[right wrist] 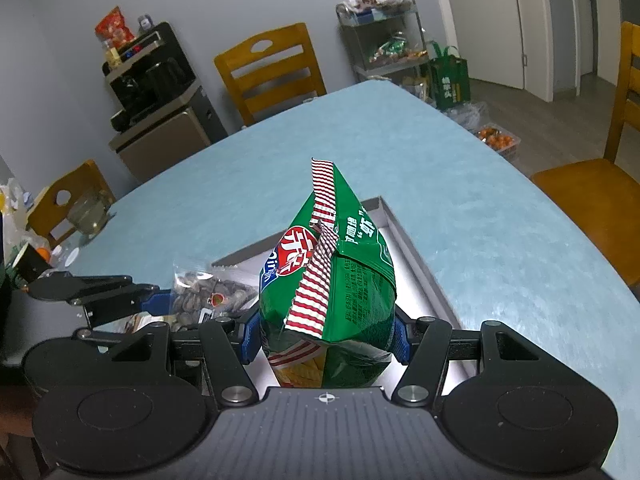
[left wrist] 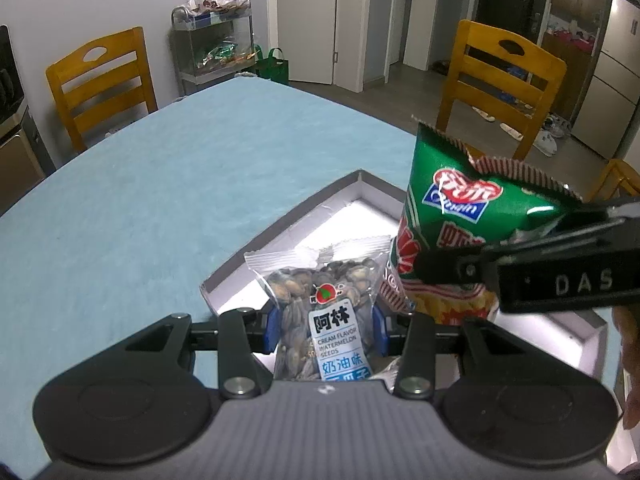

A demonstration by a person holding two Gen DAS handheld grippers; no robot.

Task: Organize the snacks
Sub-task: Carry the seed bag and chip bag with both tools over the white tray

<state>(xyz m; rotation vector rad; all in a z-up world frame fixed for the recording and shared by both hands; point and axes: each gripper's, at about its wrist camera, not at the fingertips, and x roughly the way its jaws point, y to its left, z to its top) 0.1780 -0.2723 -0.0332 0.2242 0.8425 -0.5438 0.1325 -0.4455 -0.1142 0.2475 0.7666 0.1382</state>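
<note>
My left gripper (left wrist: 325, 330) is shut on a clear packet of watermelon seeds (left wrist: 320, 312) with a white and blue label, held upright over the near corner of a shallow grey box (left wrist: 280, 232) with a white floor. My right gripper (right wrist: 325, 334) is shut on a puffy green snack bag (right wrist: 340, 280) with red-and-white striped seams, held over the same box (right wrist: 416, 256). In the left wrist view the green bag (left wrist: 444, 216) and the right gripper (left wrist: 560, 264) hang just right of the seeds. The right wrist view shows the left gripper (right wrist: 120, 292) and the seed packet (right wrist: 208, 292) at lower left.
The box lies on a light blue table (left wrist: 180, 184). Wooden chairs (left wrist: 104, 80) (left wrist: 500, 76) stand at the far side. A metal shelf cart (left wrist: 216, 44) with snack bags sits by the wall. A dark appliance cabinet (right wrist: 160, 112) and clutter (right wrist: 32, 248) sit at the table's left end.
</note>
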